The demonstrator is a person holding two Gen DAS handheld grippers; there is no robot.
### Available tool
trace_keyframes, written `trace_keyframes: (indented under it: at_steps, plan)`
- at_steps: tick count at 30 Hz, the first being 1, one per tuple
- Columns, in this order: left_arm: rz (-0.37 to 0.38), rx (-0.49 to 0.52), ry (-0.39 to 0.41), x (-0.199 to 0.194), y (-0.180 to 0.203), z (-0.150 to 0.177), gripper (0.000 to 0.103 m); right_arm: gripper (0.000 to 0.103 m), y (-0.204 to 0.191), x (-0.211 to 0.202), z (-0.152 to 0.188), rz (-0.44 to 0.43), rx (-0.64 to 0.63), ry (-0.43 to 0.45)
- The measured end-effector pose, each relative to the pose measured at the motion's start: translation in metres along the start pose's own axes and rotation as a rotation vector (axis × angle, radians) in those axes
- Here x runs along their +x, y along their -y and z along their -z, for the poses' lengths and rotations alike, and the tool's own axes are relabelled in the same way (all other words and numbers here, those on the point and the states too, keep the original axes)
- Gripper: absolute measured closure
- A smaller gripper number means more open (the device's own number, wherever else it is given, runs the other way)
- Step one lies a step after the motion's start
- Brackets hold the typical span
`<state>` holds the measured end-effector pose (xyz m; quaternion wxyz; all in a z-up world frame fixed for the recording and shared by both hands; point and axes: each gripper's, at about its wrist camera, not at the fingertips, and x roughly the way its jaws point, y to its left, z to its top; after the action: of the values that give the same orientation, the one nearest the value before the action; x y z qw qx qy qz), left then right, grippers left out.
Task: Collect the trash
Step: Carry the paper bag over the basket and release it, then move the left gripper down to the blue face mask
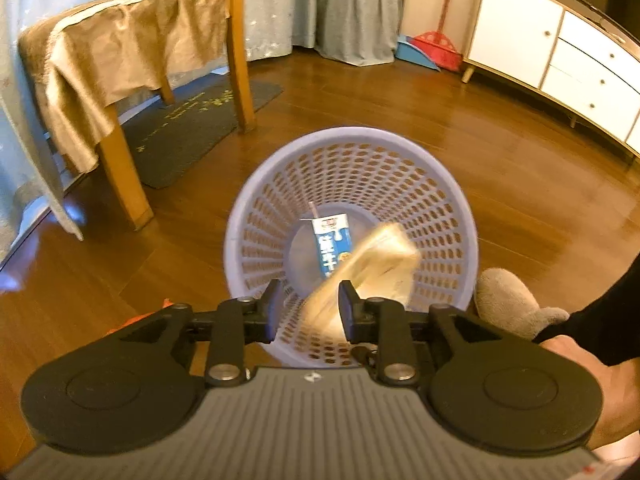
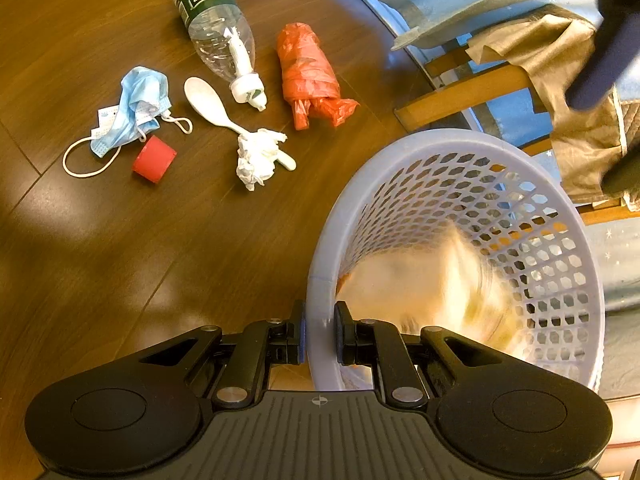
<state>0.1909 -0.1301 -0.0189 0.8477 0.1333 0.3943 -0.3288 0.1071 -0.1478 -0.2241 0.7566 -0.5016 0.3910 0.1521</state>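
Observation:
A lilac perforated basket (image 1: 352, 136) stands on the wooden floor. At its bottom lies a blue and white milk carton (image 1: 330, 240). A tan packet (image 1: 380, 264), motion-blurred, is dropping into it just beyond my left gripper (image 1: 311, 304), which is open above the near rim. In the right wrist view my right gripper (image 2: 320, 332) is shut on the basket's rim (image 2: 320, 264), and the packet (image 2: 420, 288) is a pale blur inside. On the floor beyond lie a clear bottle (image 2: 216, 28), a red bag (image 2: 308, 72), a blue mask (image 2: 136, 108), a white spoon (image 2: 208, 104), crumpled tissue (image 2: 256, 156) and a red cap (image 2: 154, 159).
A wooden chair with a tan cover (image 1: 120, 60) and a dark mat (image 1: 192, 120) are left of the basket. A white cabinet (image 1: 560, 52) lines the right wall, with a red broom (image 1: 434, 46) beside it. A grey slipper (image 1: 508, 300) and a dark-sleeved hand (image 1: 580, 360) are at the right.

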Motion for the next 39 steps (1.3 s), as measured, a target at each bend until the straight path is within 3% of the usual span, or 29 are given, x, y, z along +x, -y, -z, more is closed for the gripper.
trace_keyframes:
  at_steps: [11,23,27,29,39]
  plan:
    - [-0.093,-0.080,-0.013,-0.012,-0.043,0.021,0.076,0.093,0.002,-0.001,0.000,-0.002,0.001,-0.003]
    - [-0.232,-0.178,-0.123,-0.011,-0.102,0.088,0.066,0.093,0.001,0.000,-0.001,0.001,0.001,-0.006]
    - [-0.233,-0.179,-0.161,-0.004,-0.109,0.113,0.056,0.093,0.001,0.001,-0.002,0.005,-0.003,-0.007]
    - [-0.224,-0.183,-0.175,0.000,-0.111,0.125,0.046,0.093,0.001,0.002,-0.003,0.007,-0.002,-0.007]
    - [-0.135,-0.093,-0.260,0.034,-0.100,0.164,0.043,0.093,0.001,0.005,-0.004,0.017,-0.009,-0.007]
